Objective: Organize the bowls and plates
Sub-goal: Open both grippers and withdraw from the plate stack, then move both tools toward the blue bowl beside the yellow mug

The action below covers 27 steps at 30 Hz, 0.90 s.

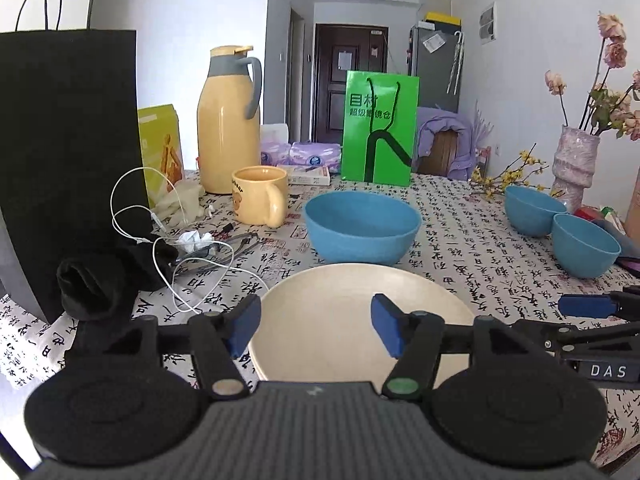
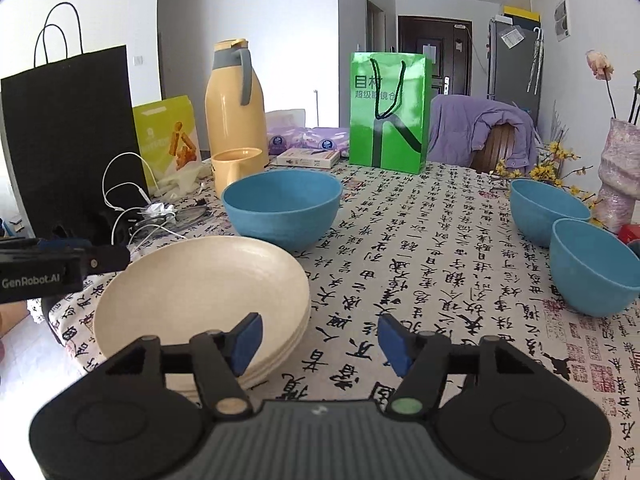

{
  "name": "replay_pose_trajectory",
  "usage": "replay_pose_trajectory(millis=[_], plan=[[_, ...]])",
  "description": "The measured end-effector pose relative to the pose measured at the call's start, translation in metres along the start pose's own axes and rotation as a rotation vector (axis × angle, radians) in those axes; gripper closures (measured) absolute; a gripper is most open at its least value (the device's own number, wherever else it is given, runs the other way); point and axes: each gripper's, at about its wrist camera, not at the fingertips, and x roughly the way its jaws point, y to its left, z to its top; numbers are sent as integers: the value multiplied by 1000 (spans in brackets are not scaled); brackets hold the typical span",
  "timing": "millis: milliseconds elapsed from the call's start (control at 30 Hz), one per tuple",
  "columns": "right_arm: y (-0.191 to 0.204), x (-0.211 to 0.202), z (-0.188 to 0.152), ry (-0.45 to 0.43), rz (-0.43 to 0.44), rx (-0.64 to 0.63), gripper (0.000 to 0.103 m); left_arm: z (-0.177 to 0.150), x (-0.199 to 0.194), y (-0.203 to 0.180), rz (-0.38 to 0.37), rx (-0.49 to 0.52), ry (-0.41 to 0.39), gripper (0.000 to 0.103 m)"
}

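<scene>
A stack of cream plates (image 2: 200,292) lies near the table's front edge, and from the left wrist the cream plates (image 1: 332,312) sit just ahead. My left gripper (image 1: 316,328) hovers open over the stack's near rim, nothing between its pads. My right gripper (image 2: 320,342) is open beside the stack's right edge, also empty. A large blue bowl (image 1: 360,226) stands behind the plates; the right wrist view shows this large blue bowl (image 2: 282,208) too. Two smaller blue bowls (image 2: 548,212) (image 2: 592,266) stand apart at the right.
On the calligraphy tablecloth (image 2: 420,280) stand a black paper bag (image 1: 68,152), a yellow jug (image 1: 228,120), a yellow mug (image 1: 262,196), a green bag (image 1: 378,128) and a vase (image 1: 574,164). White cables (image 1: 168,240) and black cloth (image 1: 96,284) lie left of the plates.
</scene>
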Motion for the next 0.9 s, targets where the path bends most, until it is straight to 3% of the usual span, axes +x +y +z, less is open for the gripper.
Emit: replay_pose_trajectory(millis=[100, 200, 367, 567, 900], plan=[[-9, -22, -11, -28, -25, -5, 20, -13, -19, -16, -6, 37, -40, 21], [-17, -45, -26, -56, -66, -10, 19, -27, -37, -28, -25, 60, -67, 3], [-29, -81, -52, -95, -101, 17, 14, -46, -62, -44, -65, 88, -90, 0], [-39, -108, -81, -110, -112, 62, 13, -53, -76, -54, -56, 92, -94, 0], [-45, -121, -88, -138, -126, 81, 12, -53, -87, -60, -62, 104, -104, 0]])
